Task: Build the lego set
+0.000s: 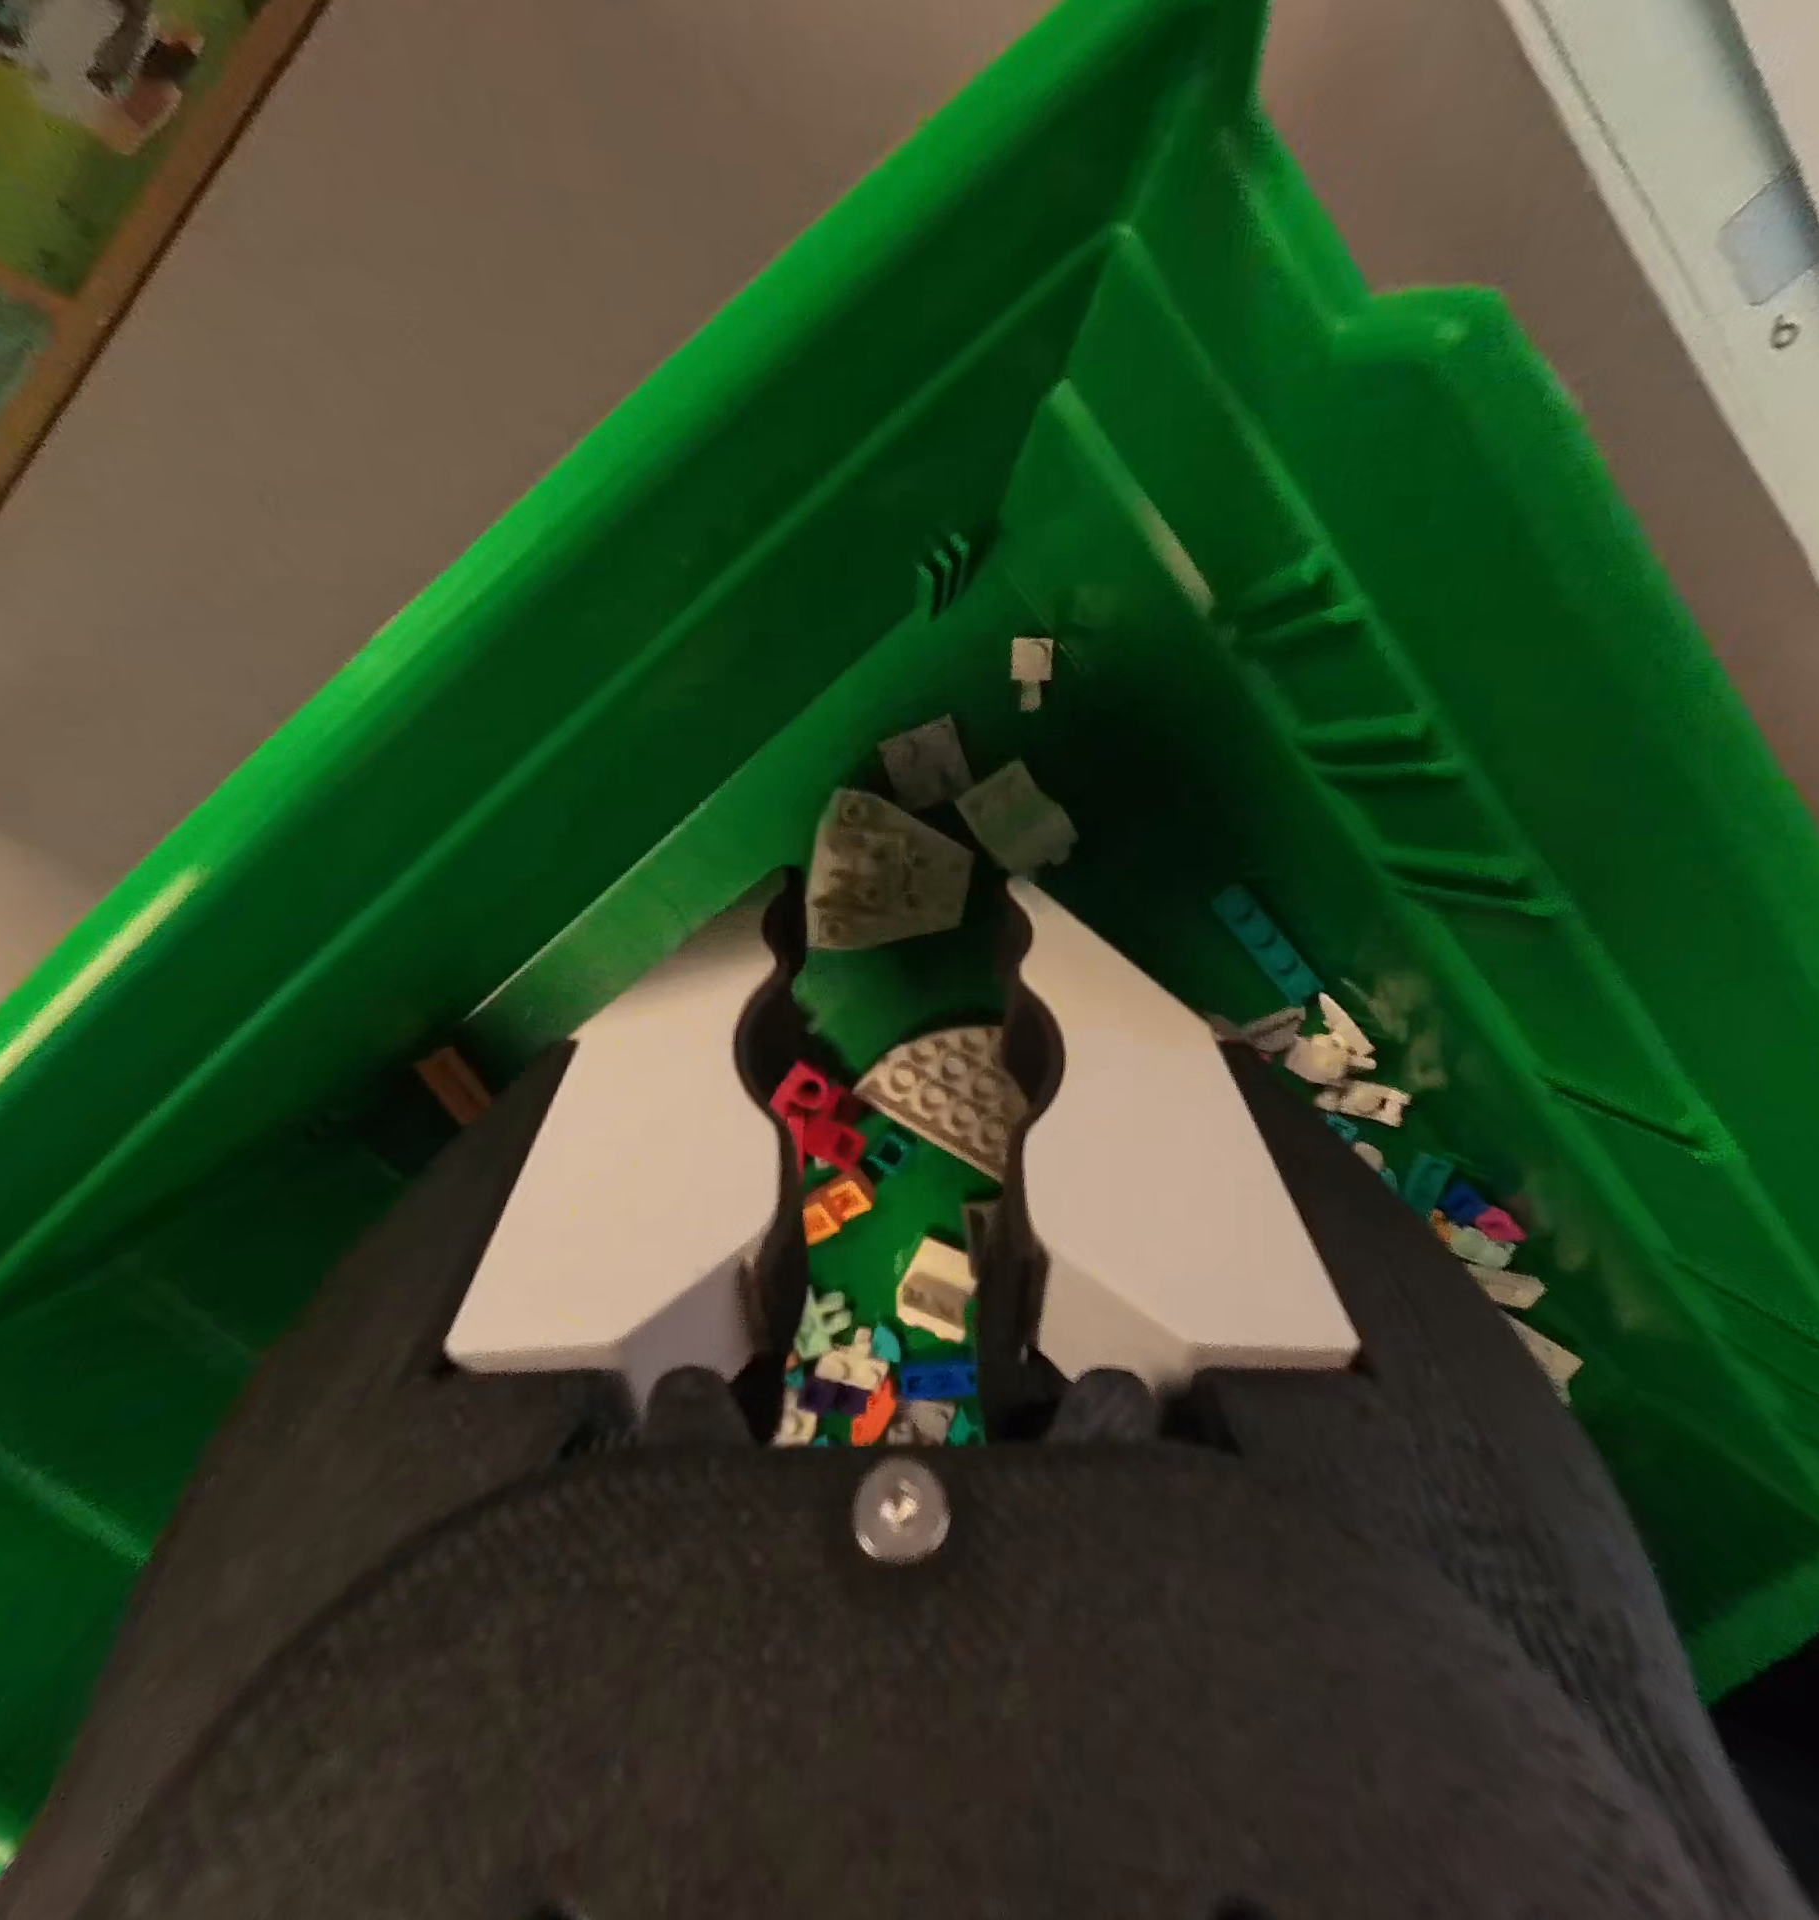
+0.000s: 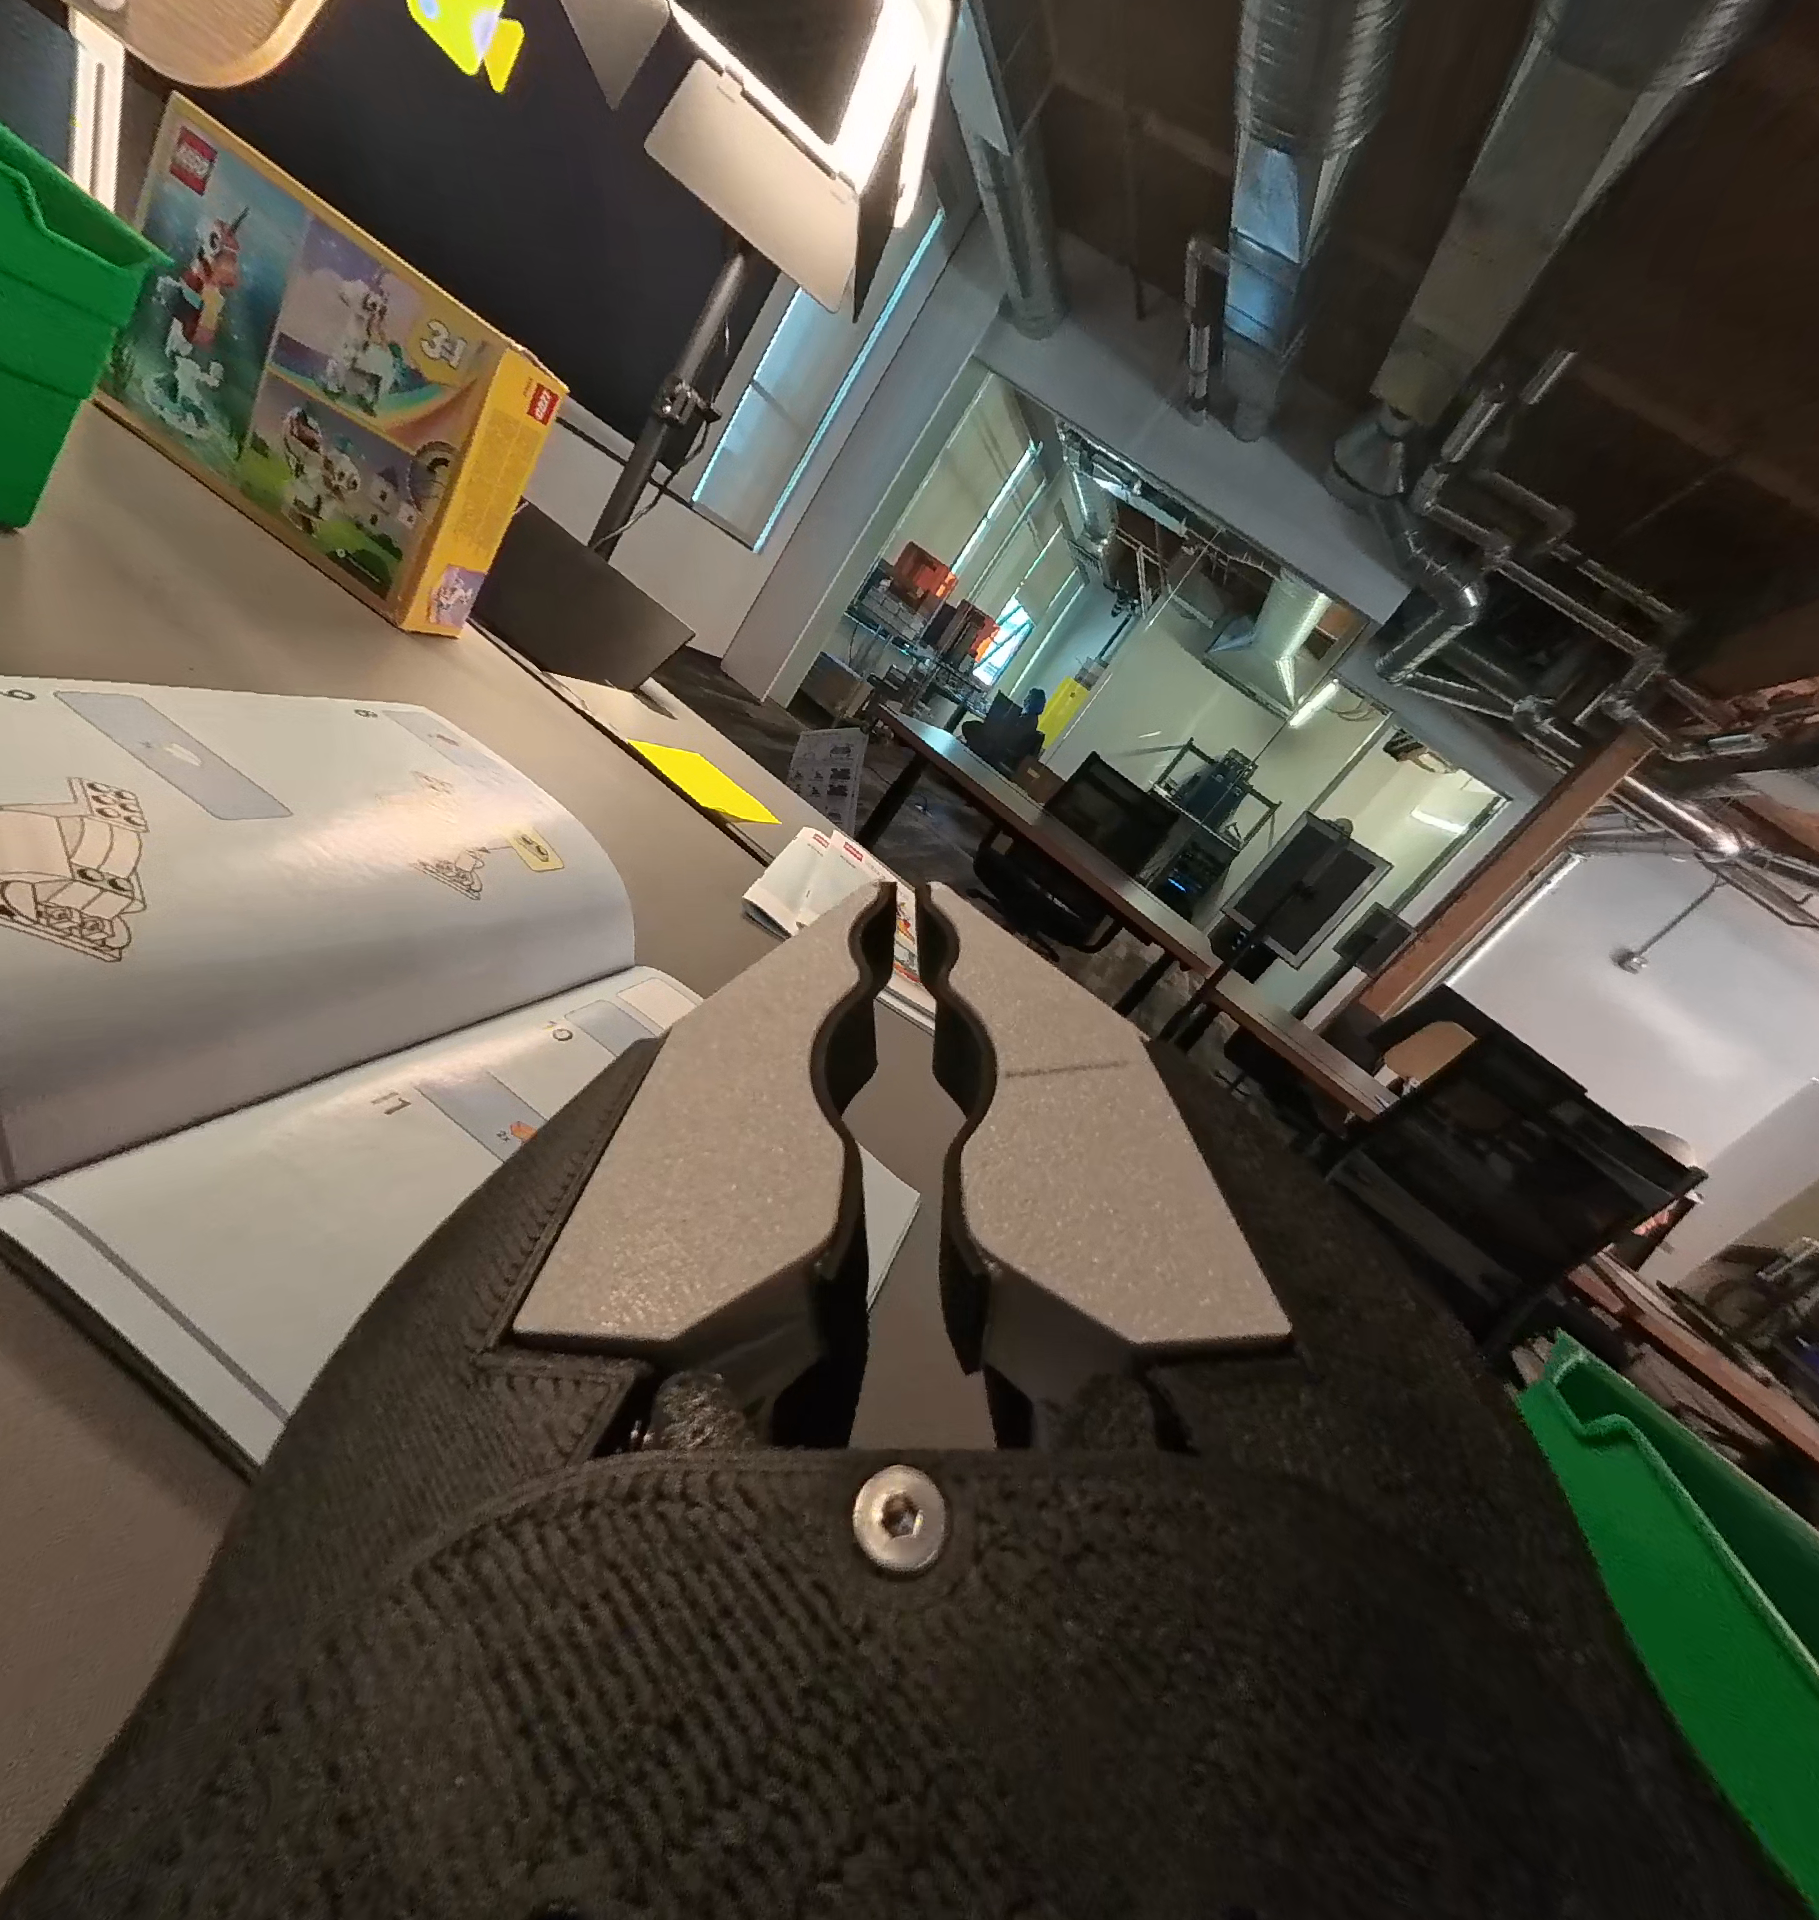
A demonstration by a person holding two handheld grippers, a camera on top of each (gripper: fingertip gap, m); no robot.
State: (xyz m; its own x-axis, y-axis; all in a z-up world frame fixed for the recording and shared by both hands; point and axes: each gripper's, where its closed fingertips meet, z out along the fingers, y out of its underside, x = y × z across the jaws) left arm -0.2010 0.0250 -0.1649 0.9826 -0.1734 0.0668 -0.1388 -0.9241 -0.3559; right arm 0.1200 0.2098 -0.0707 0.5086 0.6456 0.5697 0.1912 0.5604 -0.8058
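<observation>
My left gripper (image 1: 901, 902) is open and points down into a green bin (image 1: 676, 644) of loose lego pieces. A grey wedge plate (image 1: 874, 868) lies between its fingertips on the bin floor; I cannot tell whether they touch it. A grey rounded plate (image 1: 946, 1091), red pieces (image 1: 813, 1114), orange pieces (image 1: 834, 1205) and a white brick (image 1: 936, 1283) lie between the fingers further back. My right gripper (image 2: 905, 902) is nearly shut and empty, low over the table beside the open instruction booklet (image 2: 261, 883).
The lego set box (image 2: 344, 395) stands at the back of the grey table (image 2: 74, 1507). A green bin (image 2: 22, 312) is at far left and another (image 2: 1715, 1621) at lower right. A yellow note (image 2: 702, 795) and leaflets (image 2: 811, 883) lie near the table's far edge. My hands' fingertips stand some 40 cm from each other.
</observation>
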